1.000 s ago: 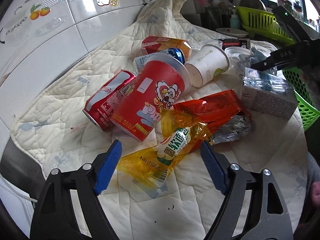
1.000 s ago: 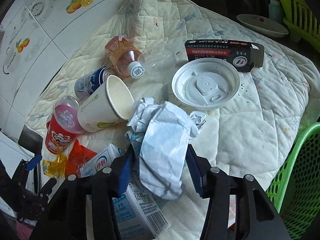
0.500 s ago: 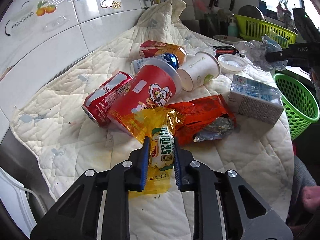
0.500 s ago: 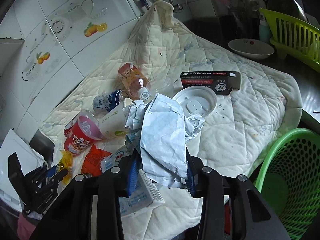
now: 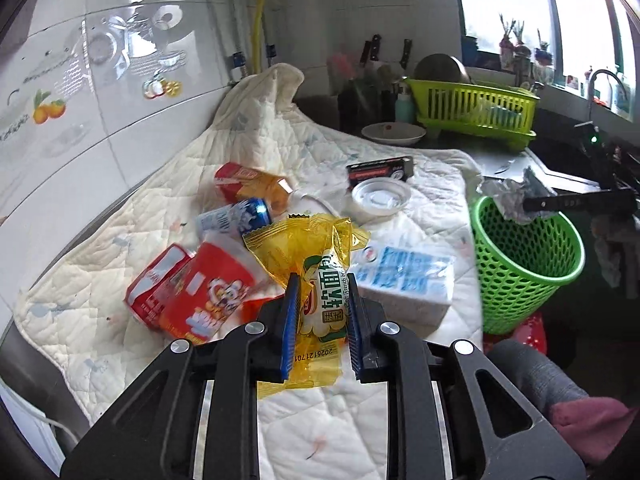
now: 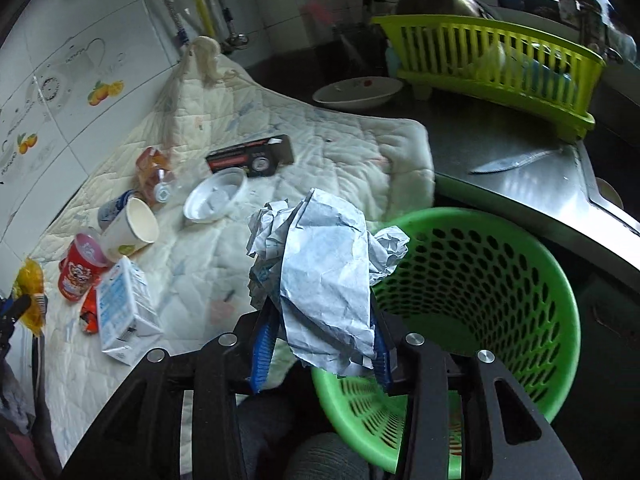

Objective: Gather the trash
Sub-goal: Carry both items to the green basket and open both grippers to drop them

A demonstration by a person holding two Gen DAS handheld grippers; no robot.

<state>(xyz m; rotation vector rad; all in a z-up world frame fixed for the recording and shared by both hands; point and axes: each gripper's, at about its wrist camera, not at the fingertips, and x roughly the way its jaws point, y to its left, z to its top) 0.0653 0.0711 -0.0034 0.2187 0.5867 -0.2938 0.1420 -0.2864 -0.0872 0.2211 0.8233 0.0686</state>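
Note:
My left gripper (image 5: 322, 304) is shut on a yellow snack wrapper (image 5: 316, 256) and holds it lifted above the quilted cloth (image 5: 100, 280). My right gripper (image 6: 320, 320) is shut on a crumpled white paper (image 6: 324, 264), held over the near rim of the green mesh bin (image 6: 500, 280). In the left wrist view that paper (image 5: 508, 196) hangs over the bin (image 5: 524, 264). Trash lying on the cloth includes a red cup (image 5: 208, 296), a red can (image 5: 154, 284), a milk carton (image 5: 404, 280), a blue can (image 5: 236, 216) and a paper cup (image 6: 132, 228).
A plastic lid (image 5: 380, 198), a dark box (image 5: 380, 168) and an orange bottle (image 5: 252, 184) lie farther back. A white dish (image 5: 394, 133) and a lime dish rack (image 5: 472, 116) stand behind. A knife (image 6: 512, 162) lies on the steel counter. Tiled wall on the left.
My left gripper closed on the yellow wrapper and lifted it off the cloth. My right gripper carried the crumpled paper right, from above the cloth to over the green bin.

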